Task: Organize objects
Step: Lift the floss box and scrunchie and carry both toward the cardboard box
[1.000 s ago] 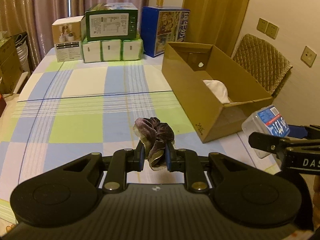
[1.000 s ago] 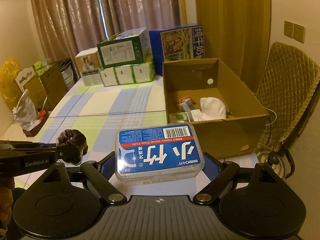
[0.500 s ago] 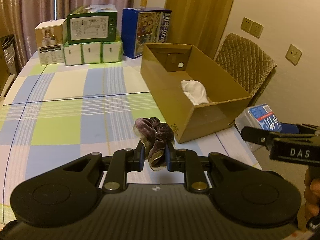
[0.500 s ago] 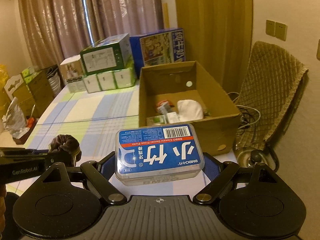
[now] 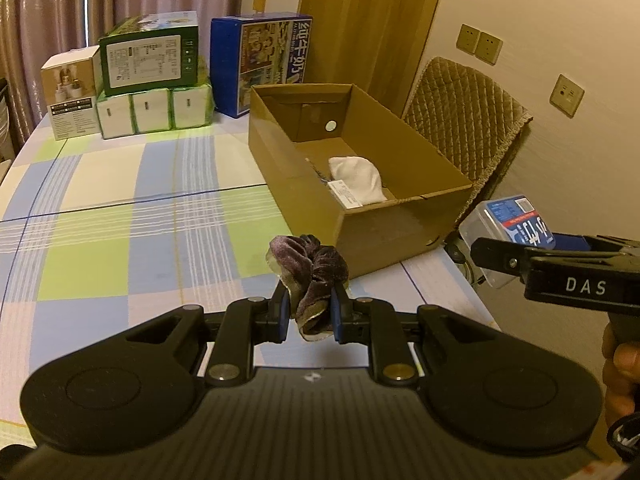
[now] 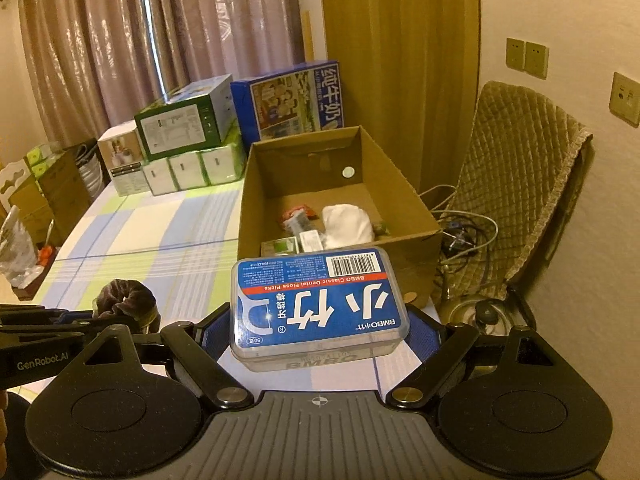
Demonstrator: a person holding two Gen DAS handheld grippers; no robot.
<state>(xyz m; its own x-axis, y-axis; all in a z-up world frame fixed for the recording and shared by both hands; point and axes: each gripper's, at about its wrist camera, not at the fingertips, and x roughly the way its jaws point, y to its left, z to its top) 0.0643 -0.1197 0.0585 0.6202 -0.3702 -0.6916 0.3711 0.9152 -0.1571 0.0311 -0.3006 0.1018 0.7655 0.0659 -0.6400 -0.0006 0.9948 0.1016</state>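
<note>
Left wrist view: the left gripper (image 5: 308, 314) is clenched on a dark purple hair scrunchie (image 5: 310, 276), which bunches up between its two fingers above the near part of the table (image 5: 120, 216). Ahead and to the right, an open cardboard box (image 5: 400, 224) sits along the table's right edge. Inside it a white cloth (image 5: 360, 178) and a small labelled packet (image 5: 344, 196) already lie near the front wall. At the far edge of the table stand a stack of packaged boxes (image 5: 148, 76) and a blue carton (image 5: 264, 64). The right gripper (image 5: 500, 258) comes in from the right side, beyond the table's right edge, carrying a clear plastic case with a blue label.

Right wrist view: the right gripper (image 6: 320, 340) is grasping the floss pick case (image 6: 318, 308) by its two short sides, label up and level, over the near right corner of the table. The cardboard box lies straight ahead, its front wall just past the case. More of its contents show here: the white cloth, a red-and-dark packet (image 6: 296, 218), and two small flat packets near the front wall. The scrunchie is at the left in the left gripper.

As a judgement, the sorting is partly done: several things are in the box, and the table top between the box and the far stack looks bare. What seems left is to carry both held things over the box's front wall and let them go inside.
</note>
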